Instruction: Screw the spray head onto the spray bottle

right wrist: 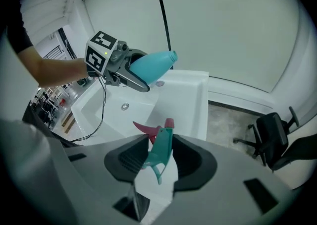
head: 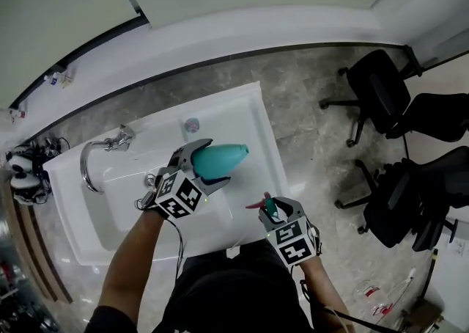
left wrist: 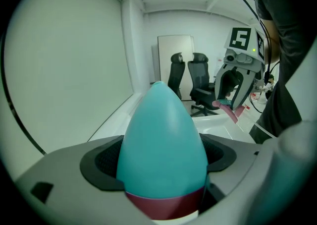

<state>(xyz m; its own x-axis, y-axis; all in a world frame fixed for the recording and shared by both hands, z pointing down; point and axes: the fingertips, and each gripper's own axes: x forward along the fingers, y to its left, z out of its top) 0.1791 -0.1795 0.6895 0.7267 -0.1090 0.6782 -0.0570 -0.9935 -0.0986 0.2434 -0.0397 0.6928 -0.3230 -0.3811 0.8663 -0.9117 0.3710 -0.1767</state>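
My left gripper is shut on a teal spray bottle, held above the white sink with its open neck pointing right. In the left gripper view the bottle fills the space between the pads, a dark red band at its base. My right gripper is shut on the teal spray head with its red trigger, lower right of the bottle and apart from it. The right gripper view shows the spray head clamped between the black pads, and beyond it the left gripper with the bottle.
A white sink with a chrome tap and drain lies below both grippers. Black office chairs stand on the grey floor at the right. A cable hangs from the left gripper into the basin.
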